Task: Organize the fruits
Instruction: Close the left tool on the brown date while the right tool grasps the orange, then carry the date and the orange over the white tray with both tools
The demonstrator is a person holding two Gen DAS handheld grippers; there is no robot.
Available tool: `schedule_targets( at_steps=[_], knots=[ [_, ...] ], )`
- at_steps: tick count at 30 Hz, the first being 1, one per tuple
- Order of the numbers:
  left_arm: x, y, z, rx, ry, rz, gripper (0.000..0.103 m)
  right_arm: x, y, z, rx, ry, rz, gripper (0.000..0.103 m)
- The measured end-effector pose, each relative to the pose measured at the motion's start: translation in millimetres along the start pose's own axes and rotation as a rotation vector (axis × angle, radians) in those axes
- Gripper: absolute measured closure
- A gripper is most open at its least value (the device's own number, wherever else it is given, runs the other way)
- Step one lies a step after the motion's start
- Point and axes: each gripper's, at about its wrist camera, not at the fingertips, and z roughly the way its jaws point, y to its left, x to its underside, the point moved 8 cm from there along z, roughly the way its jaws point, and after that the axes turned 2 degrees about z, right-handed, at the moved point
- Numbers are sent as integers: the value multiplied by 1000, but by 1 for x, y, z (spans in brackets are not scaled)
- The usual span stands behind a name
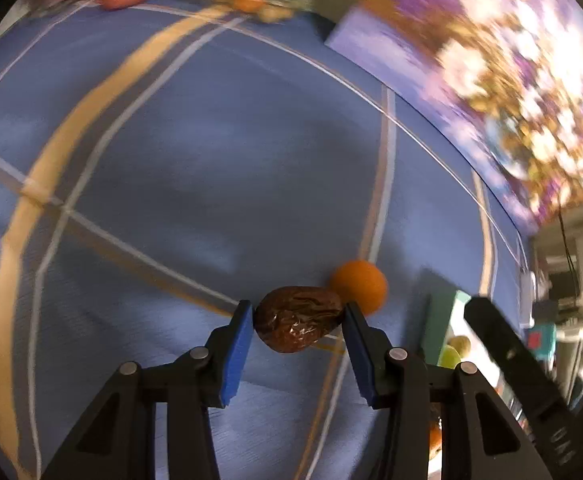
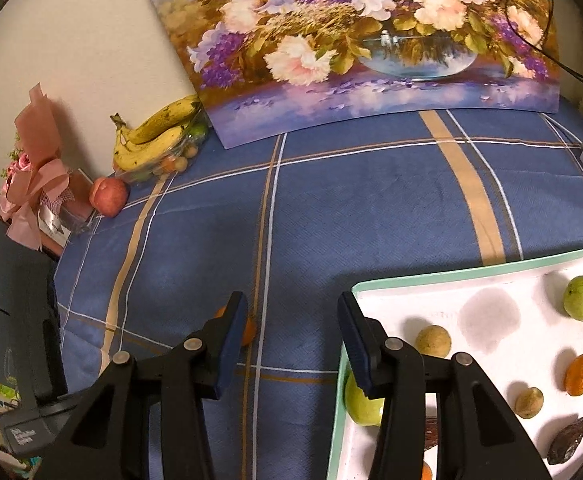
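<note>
While my left hand-held gripper [image 1: 297,322] clenches a wrinkled brown date [image 1: 297,318] above the blue checked cloth [image 1: 211,160], my right hand-held gripper [image 2: 291,330] hangs released beside the white tray [image 2: 491,280]

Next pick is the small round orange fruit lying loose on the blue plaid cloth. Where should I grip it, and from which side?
Grip the small round orange fruit across its widest middle, coming down from above. It is round, so no side is better than another. It lies on the blue plaid cloth, partly hidden behind the right gripper's left finger, so that open gripper is probably nearest. The left gripper holds a wrinkled brown date.
</note>
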Motion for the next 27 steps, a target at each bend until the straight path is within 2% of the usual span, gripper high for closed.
schedule_targets(
  at_steps=[2,7,13,24,27],
  knots=[
    [-6,16,-9,-40,-25,-50,55,4,5,6,-8,17,-10,55],
    [-24,51,-37,-72,-101,-163,55,13,20,21,-28,52,-39,55],
    [-37,68,-60,-77,-169,-210,55,23,43,44,-22,87,-102,55],
    [-34,68,-51,-66,-134,-207,55,26,51,70,37,111,-158,55],
    [-35,66,-51,-68,-135,-202,55,27,50,76,43,119,-162,59]
  ],
)
